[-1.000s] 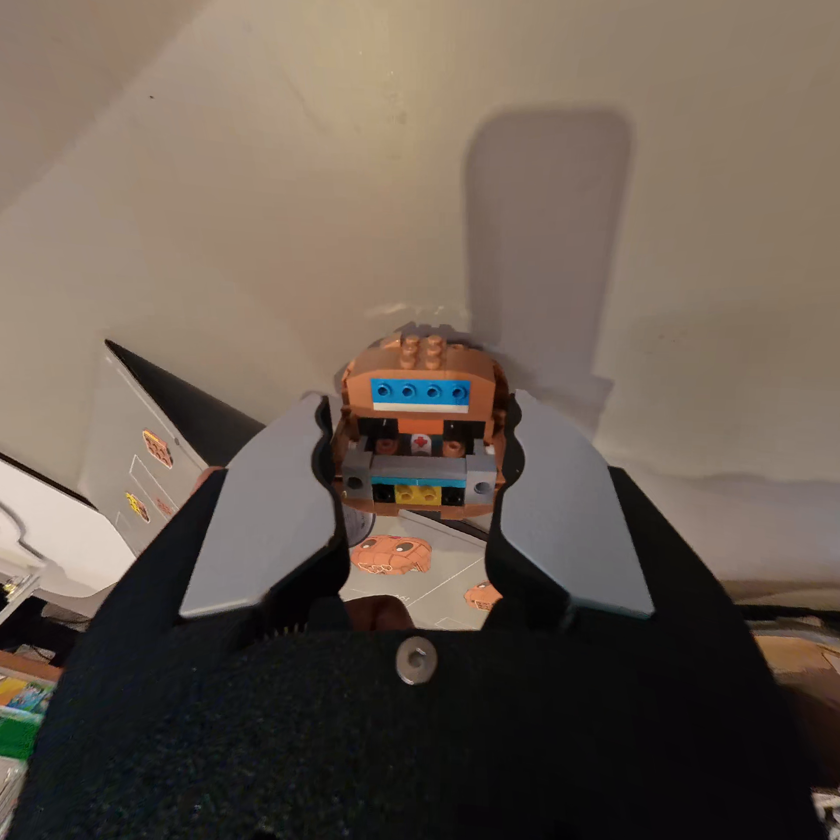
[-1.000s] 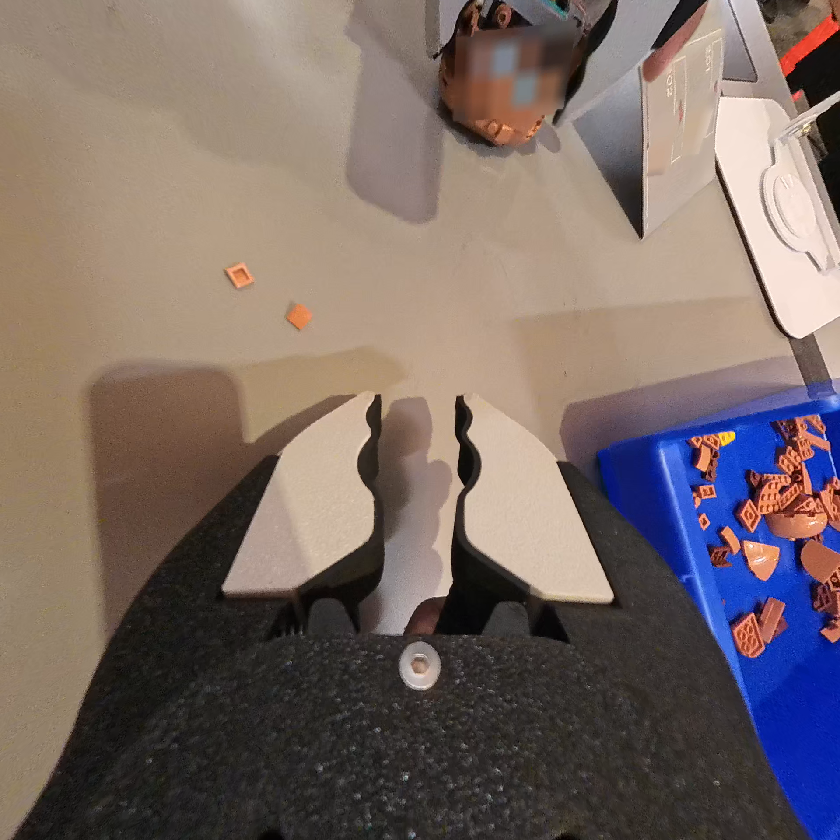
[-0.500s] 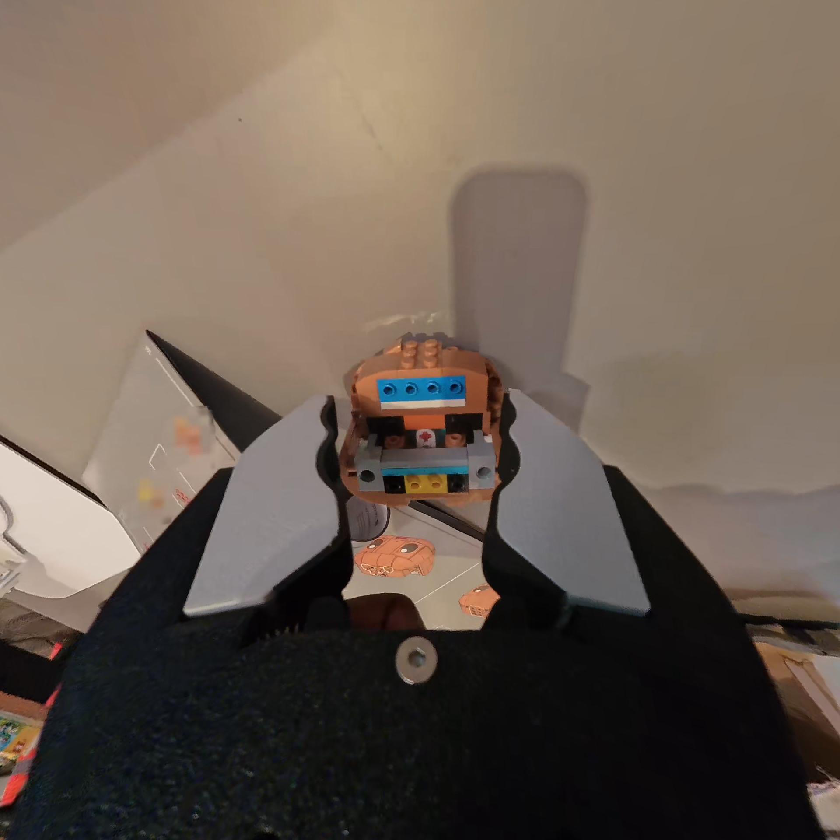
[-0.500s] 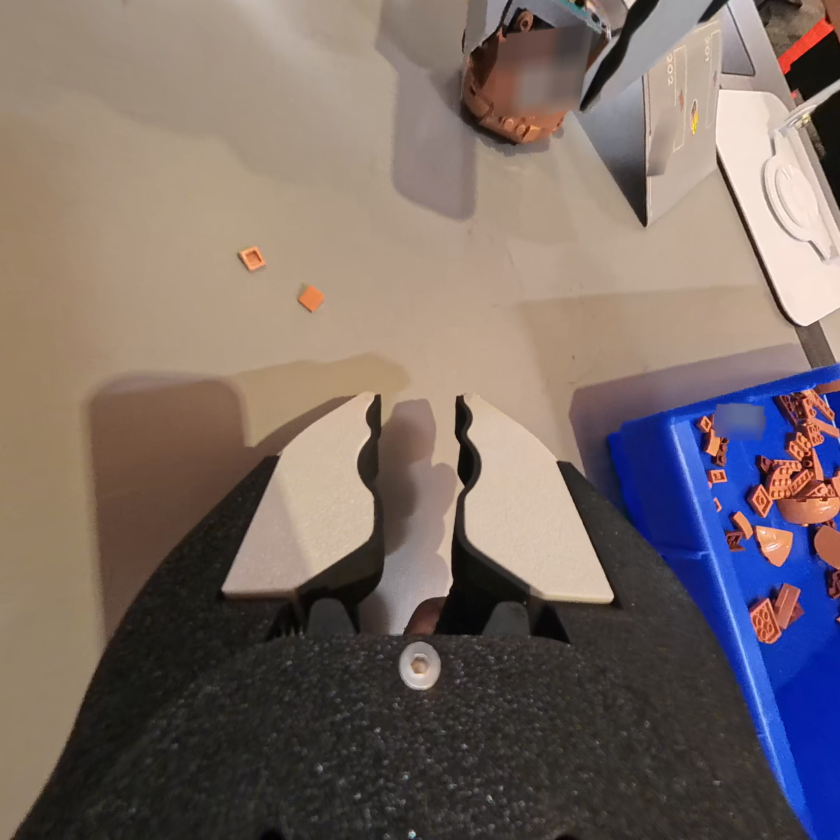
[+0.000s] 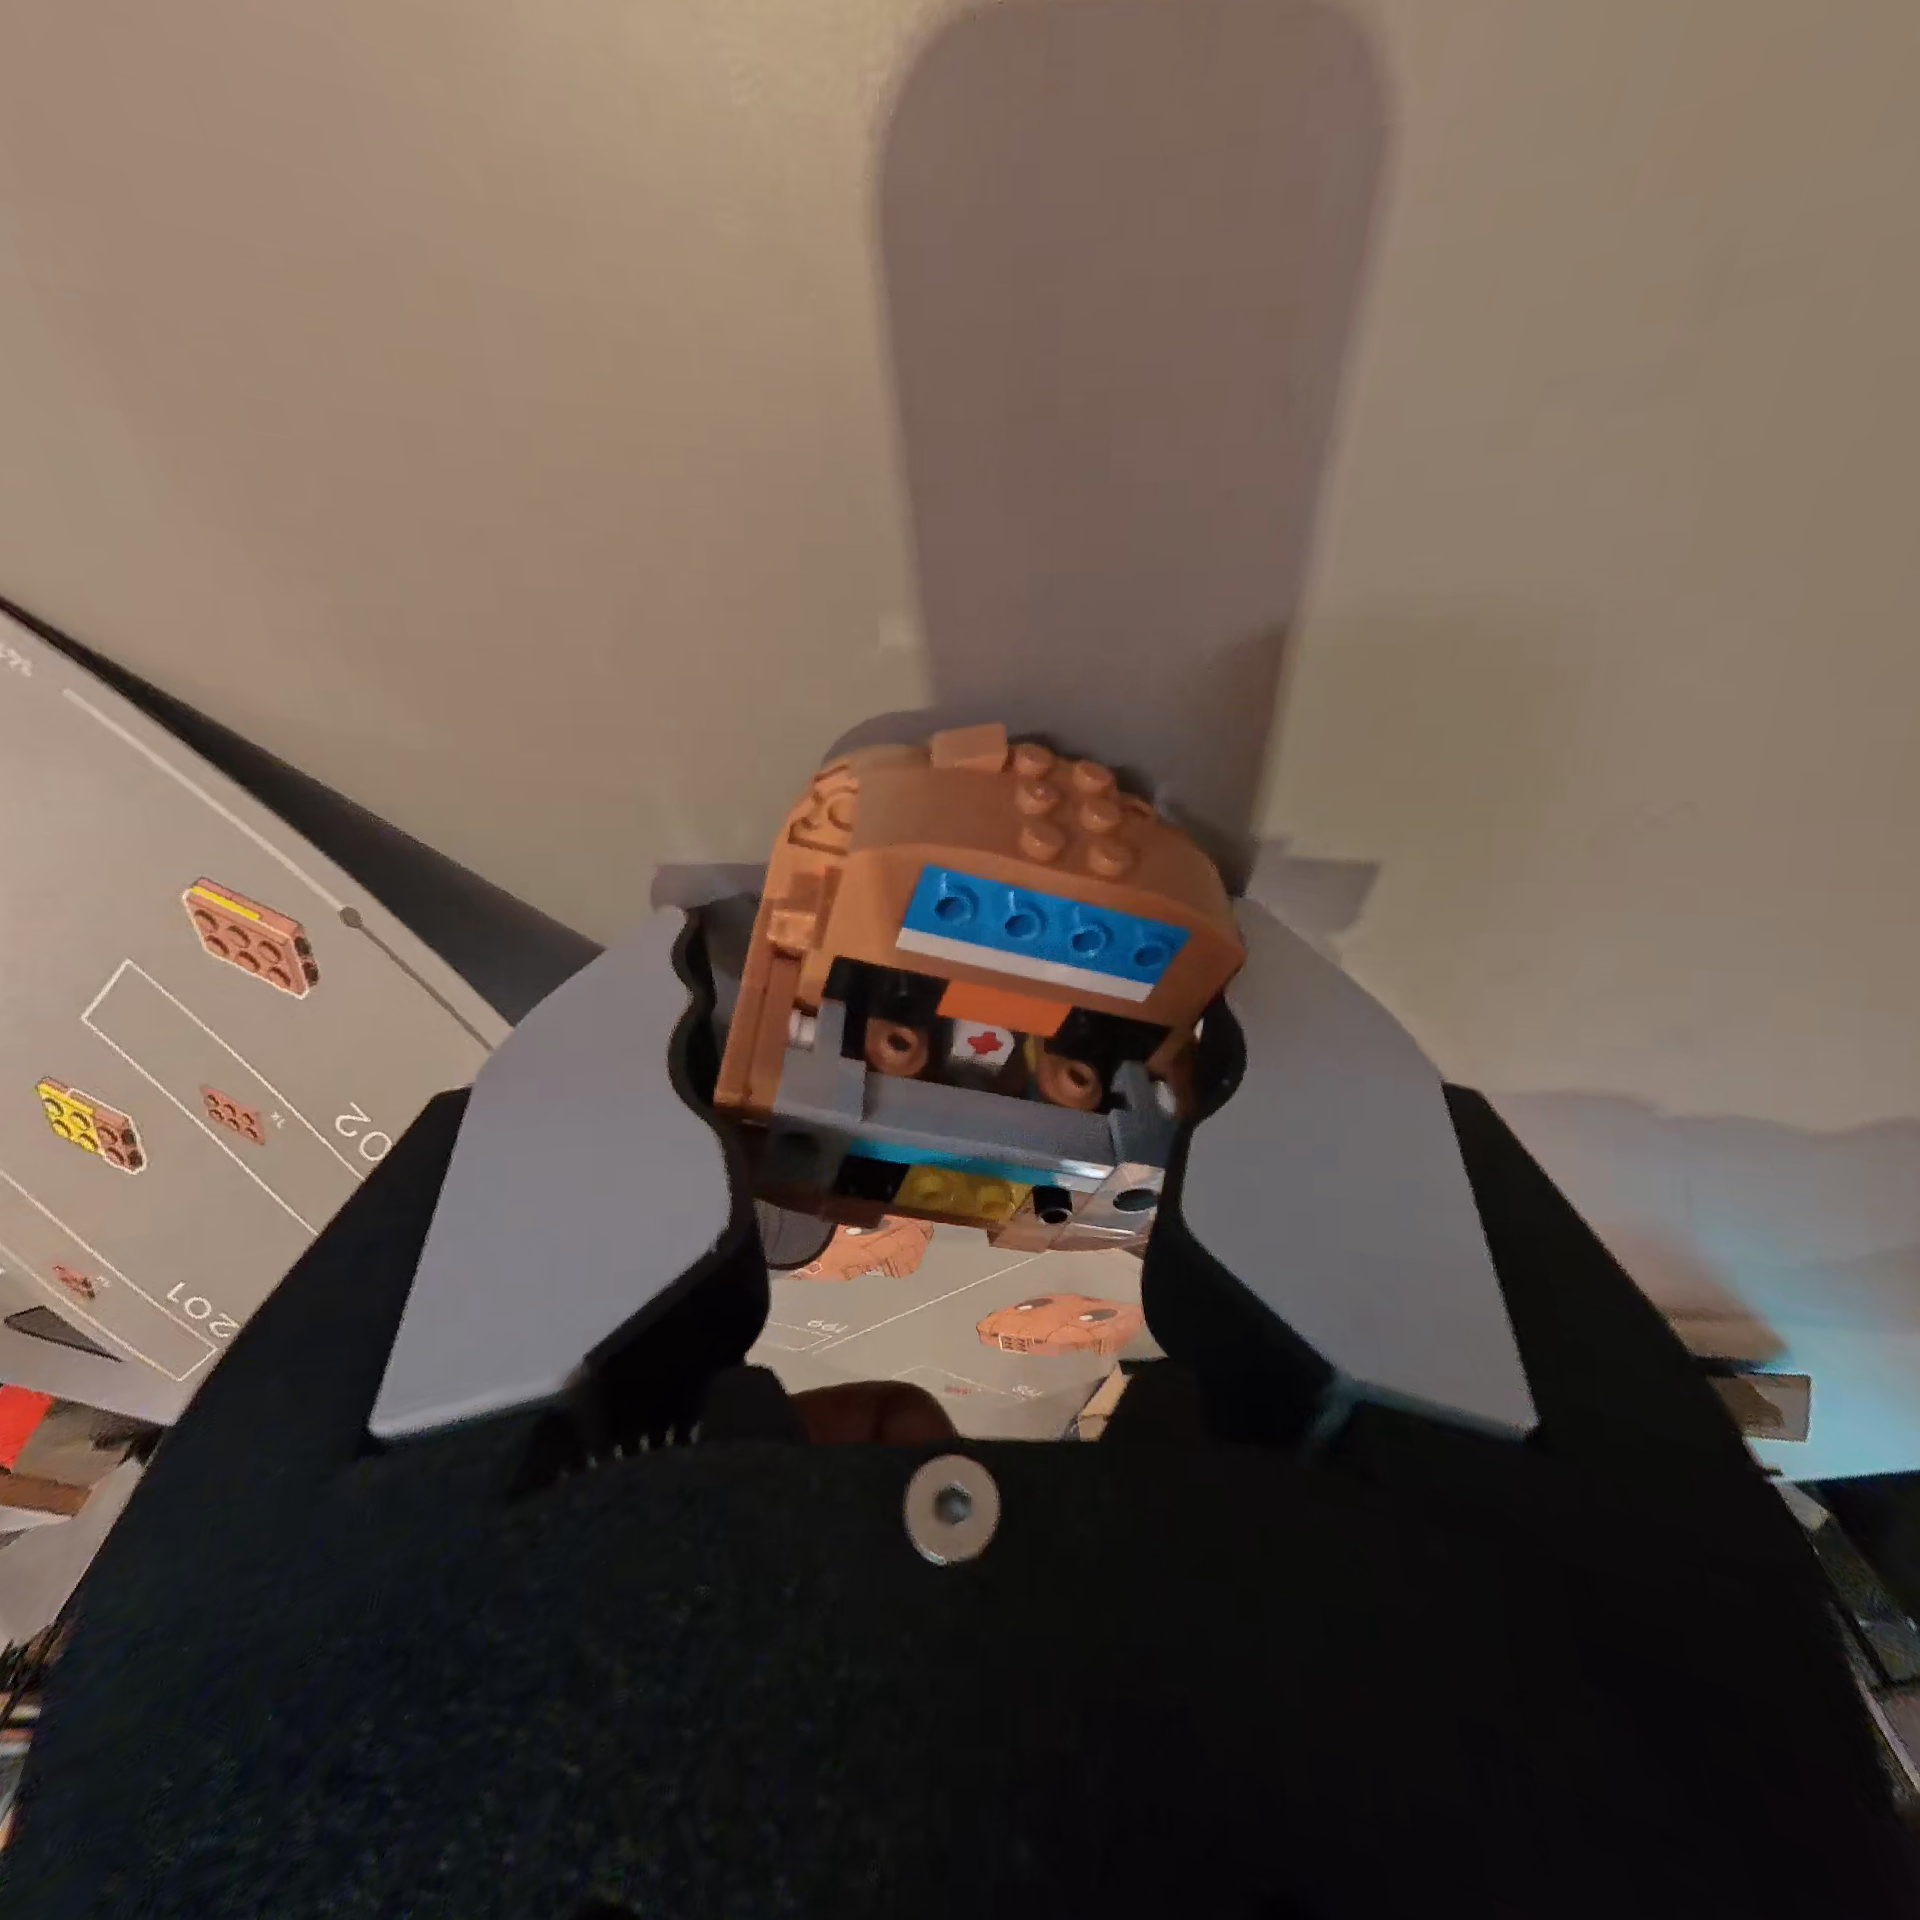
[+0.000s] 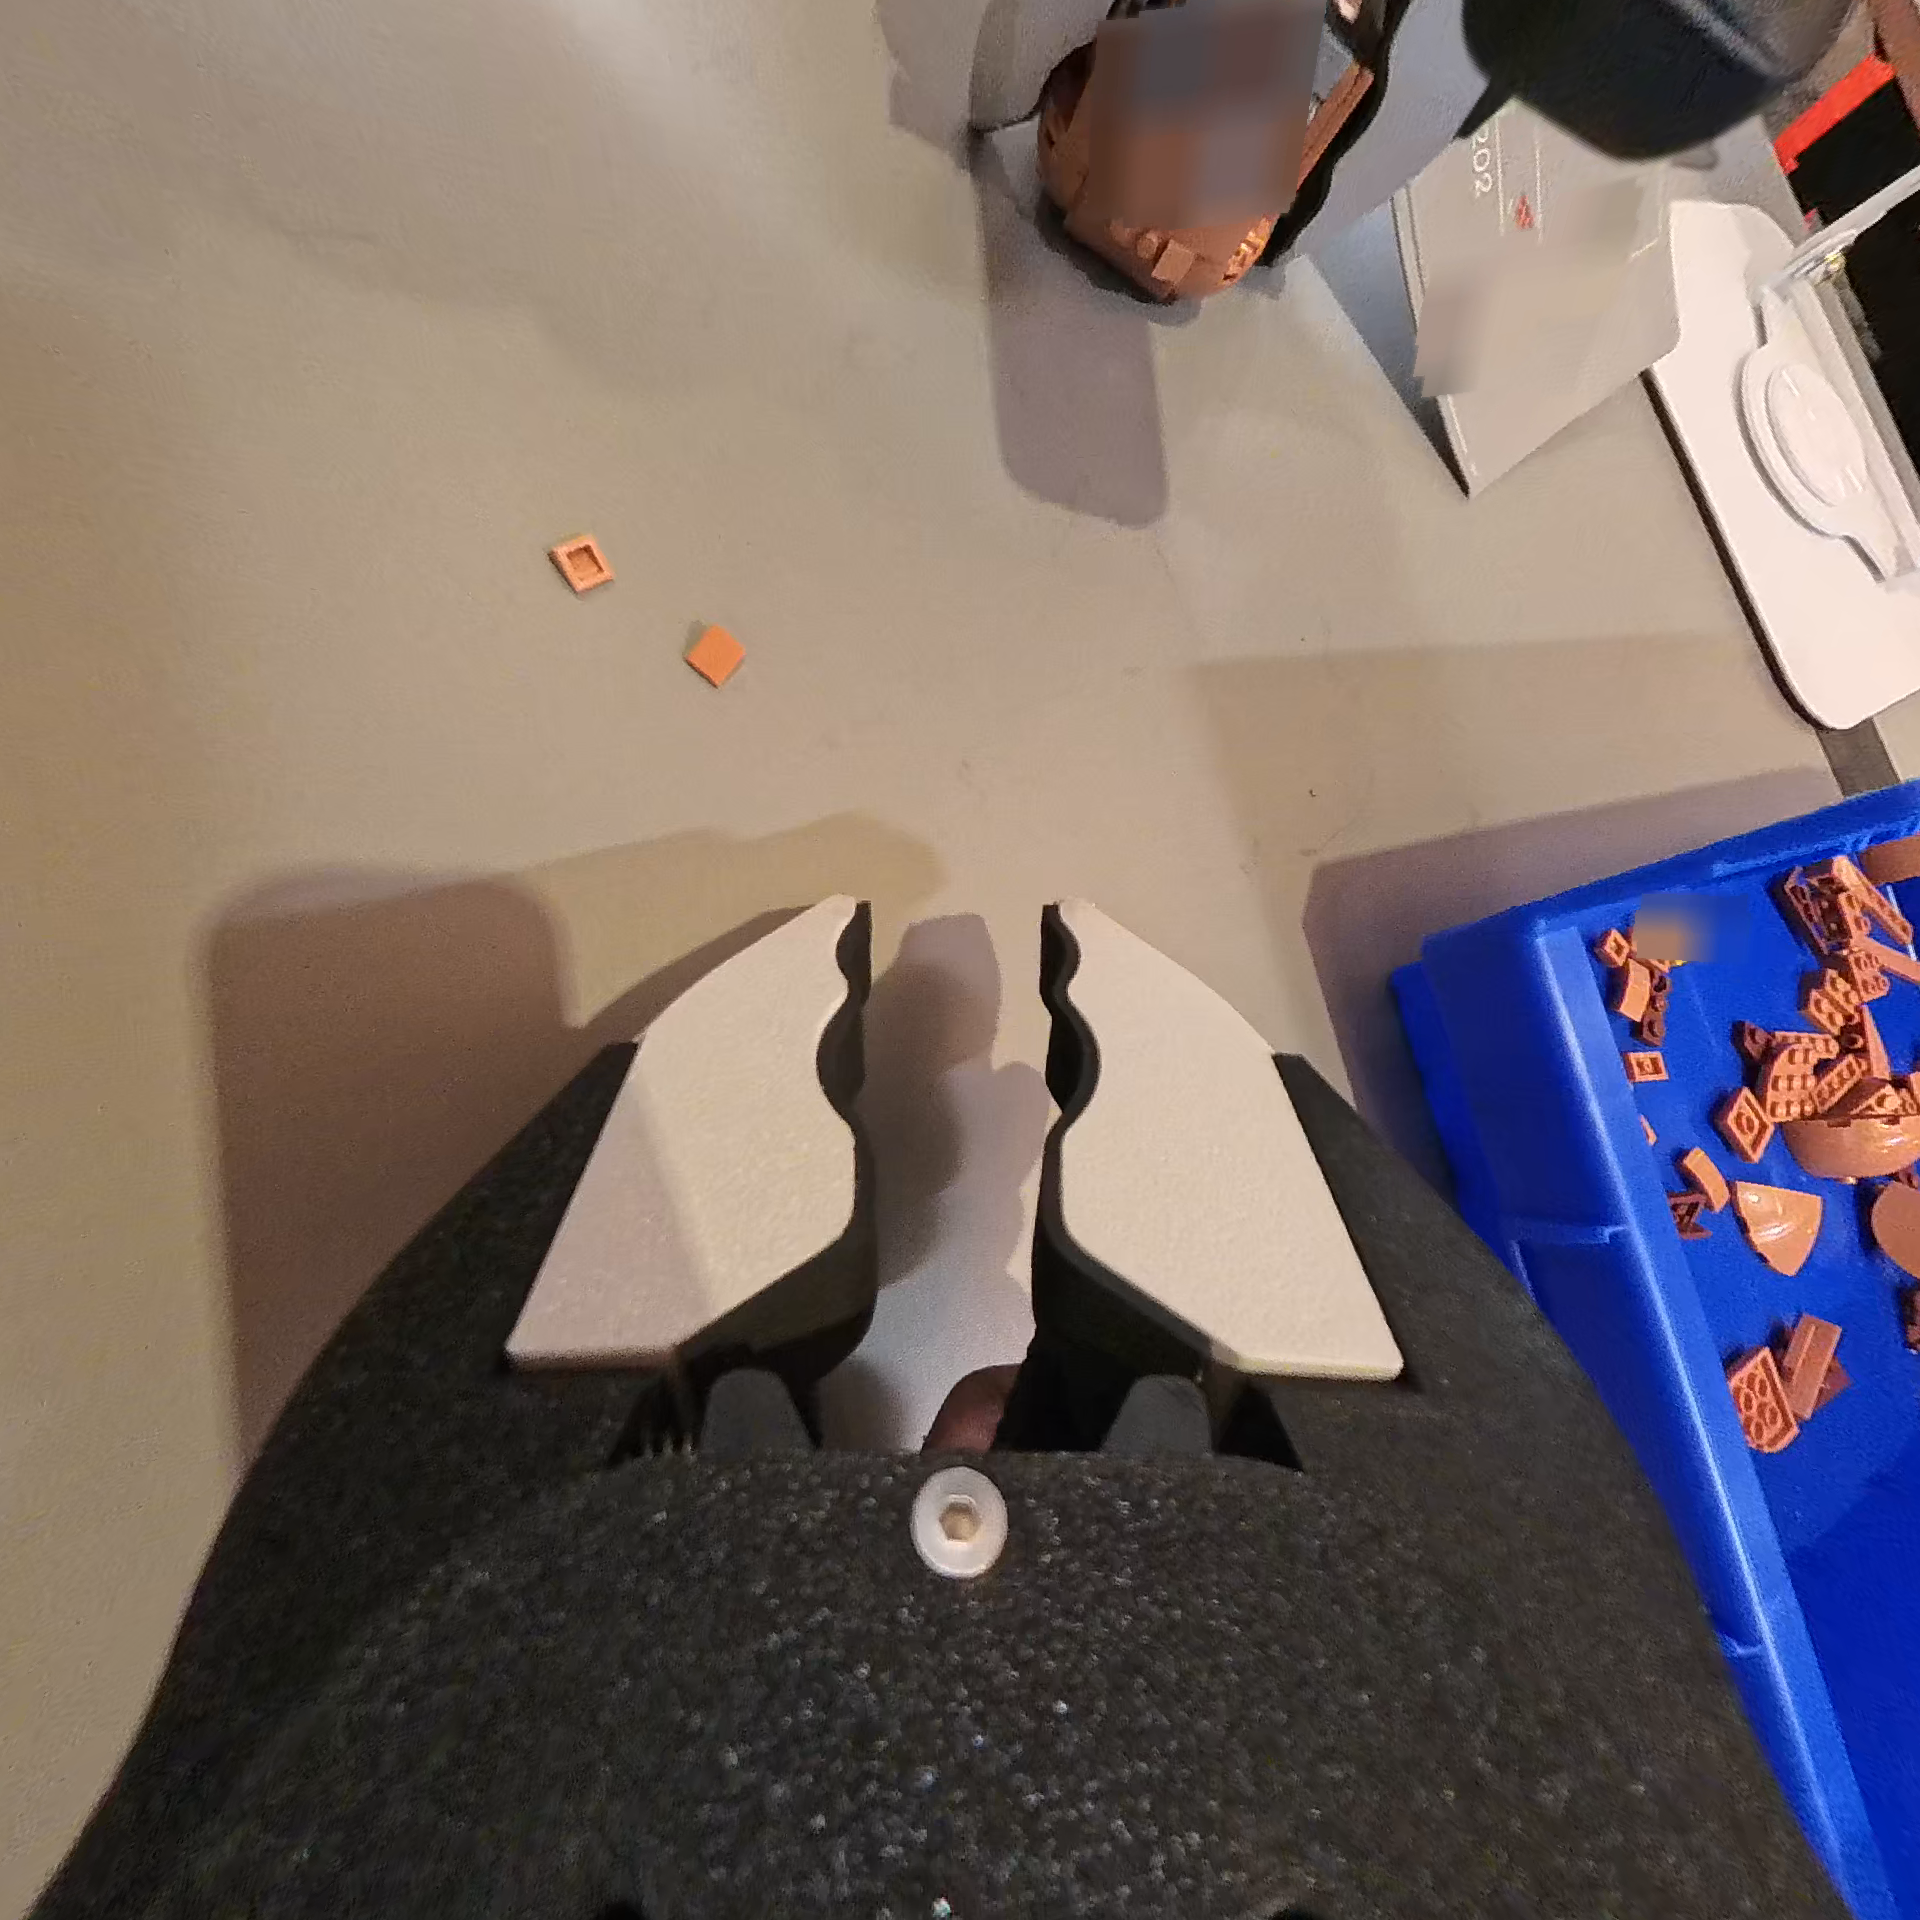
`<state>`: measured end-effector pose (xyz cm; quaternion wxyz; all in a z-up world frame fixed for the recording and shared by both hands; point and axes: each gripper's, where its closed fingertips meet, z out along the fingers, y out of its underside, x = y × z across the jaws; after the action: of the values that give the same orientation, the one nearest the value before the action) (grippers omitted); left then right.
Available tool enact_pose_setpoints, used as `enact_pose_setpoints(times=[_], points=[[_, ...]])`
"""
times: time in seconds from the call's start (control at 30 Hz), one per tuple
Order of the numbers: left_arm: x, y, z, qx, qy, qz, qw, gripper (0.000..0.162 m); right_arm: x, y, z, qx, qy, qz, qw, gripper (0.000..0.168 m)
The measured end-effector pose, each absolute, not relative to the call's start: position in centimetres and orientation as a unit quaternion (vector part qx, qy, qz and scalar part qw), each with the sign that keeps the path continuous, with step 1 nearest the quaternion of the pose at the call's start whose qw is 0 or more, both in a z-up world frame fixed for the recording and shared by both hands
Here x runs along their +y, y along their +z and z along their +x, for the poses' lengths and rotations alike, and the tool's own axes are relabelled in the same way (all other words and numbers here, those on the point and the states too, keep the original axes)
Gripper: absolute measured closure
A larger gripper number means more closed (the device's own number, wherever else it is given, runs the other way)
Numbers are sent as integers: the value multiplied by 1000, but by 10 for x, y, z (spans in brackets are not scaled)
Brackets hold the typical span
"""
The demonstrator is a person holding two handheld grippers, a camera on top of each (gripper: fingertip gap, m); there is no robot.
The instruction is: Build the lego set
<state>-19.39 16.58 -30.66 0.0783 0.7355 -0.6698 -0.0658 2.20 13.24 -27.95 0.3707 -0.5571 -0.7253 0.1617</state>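
Observation:
My left gripper (image 5: 961,1029) is shut on a brown rounded lego model (image 5: 977,956) with blue, grey, black and yellow bricks showing on its open side. It holds the model just above the grey table. The model also shows at the top of the right wrist view (image 6: 1164,239), partly blurred. My right gripper (image 6: 954,914) is open and empty over the table. Two small orange square tiles (image 6: 580,562) (image 6: 715,655) lie on the table ahead and left of it.
An open instruction booklet (image 5: 187,1039) lies under and left of the model, also in the right wrist view (image 6: 1527,343). A blue bin (image 6: 1558,1195) of several brown pieces stands at the right. A white tray (image 6: 1766,540) lies beyond it. Spacing between my two grippers at the tips: around 20 centimeters.
My left gripper has moved toward the booklet and turned the model a little, showing its left side. The right gripper has shifted slightly; the tiles and bin have slid in its view.

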Motion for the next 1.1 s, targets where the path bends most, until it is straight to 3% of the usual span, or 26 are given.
enact_pose_setpoints(times=[0.17,0.3,0.43,0.6,1.1], points=[[164,-305,-188,-684,-45,727,28,73,135,-276,23,-722,164,-557,377,137],[154,-296,-154,-652,55,752,-76,73,137,-273,26,-717,172,-559,380,137],[131,-259,-98,-542,287,762,-207,73,135,-271,30,-718,192,-553,375,137],[96,-211,-62,-419,547,653,-314,73,124,-273,24,-735,225,-539,343,137],[106,-222,-84,-406,496,651,-407,73,94,-291,-22,-755,235,-537,294,133]])
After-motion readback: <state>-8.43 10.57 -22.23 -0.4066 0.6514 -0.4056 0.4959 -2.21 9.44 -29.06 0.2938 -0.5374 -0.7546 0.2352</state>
